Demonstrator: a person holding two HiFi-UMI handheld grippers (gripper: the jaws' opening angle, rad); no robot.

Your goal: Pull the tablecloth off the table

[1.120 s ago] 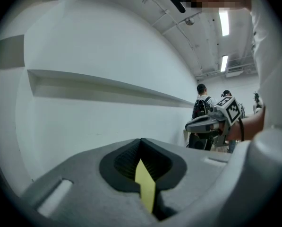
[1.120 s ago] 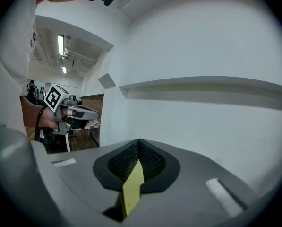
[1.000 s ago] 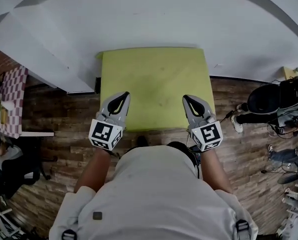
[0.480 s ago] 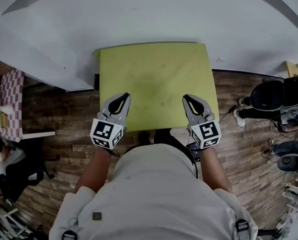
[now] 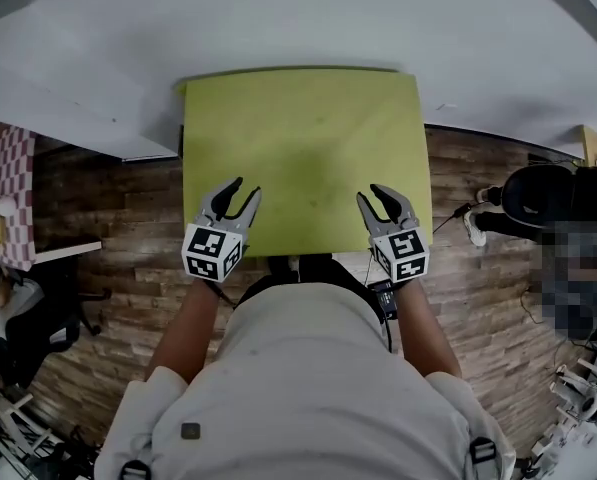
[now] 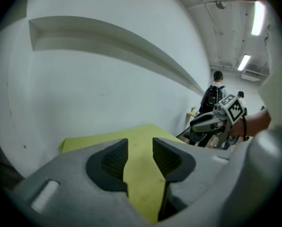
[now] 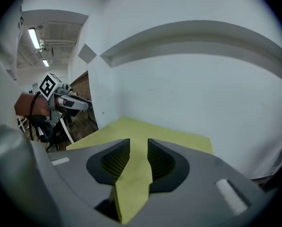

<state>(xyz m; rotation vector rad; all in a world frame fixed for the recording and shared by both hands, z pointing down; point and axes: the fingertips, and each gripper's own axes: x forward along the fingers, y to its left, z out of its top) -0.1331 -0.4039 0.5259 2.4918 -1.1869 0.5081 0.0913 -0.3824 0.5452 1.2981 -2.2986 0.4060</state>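
A yellow-green tablecloth (image 5: 303,148) lies flat over a small square table against the white wall. My left gripper (image 5: 246,186) hovers at the cloth's near left edge and my right gripper (image 5: 369,192) at its near right edge. Both jaws are opening. In the left gripper view the left gripper (image 6: 140,148) shows only the tablecloth (image 6: 141,174) through its gap, beyond the pads. It is the same in the right gripper view: the right gripper (image 7: 138,148) has the tablecloth (image 7: 136,174) visible past it. The pads press on nothing.
The table stands on wood-plank floor (image 5: 118,228) against a white wall (image 5: 298,18). A checkered table (image 5: 8,198) is at far left. Black bags and gear (image 5: 553,193) sit at right. A person with a backpack (image 6: 212,94) stands far off.
Both grippers' jaws have gone from shut to parted. The grippers sit a little further over the cloth's near edge, and the head view has shifted so that the table shows larger.
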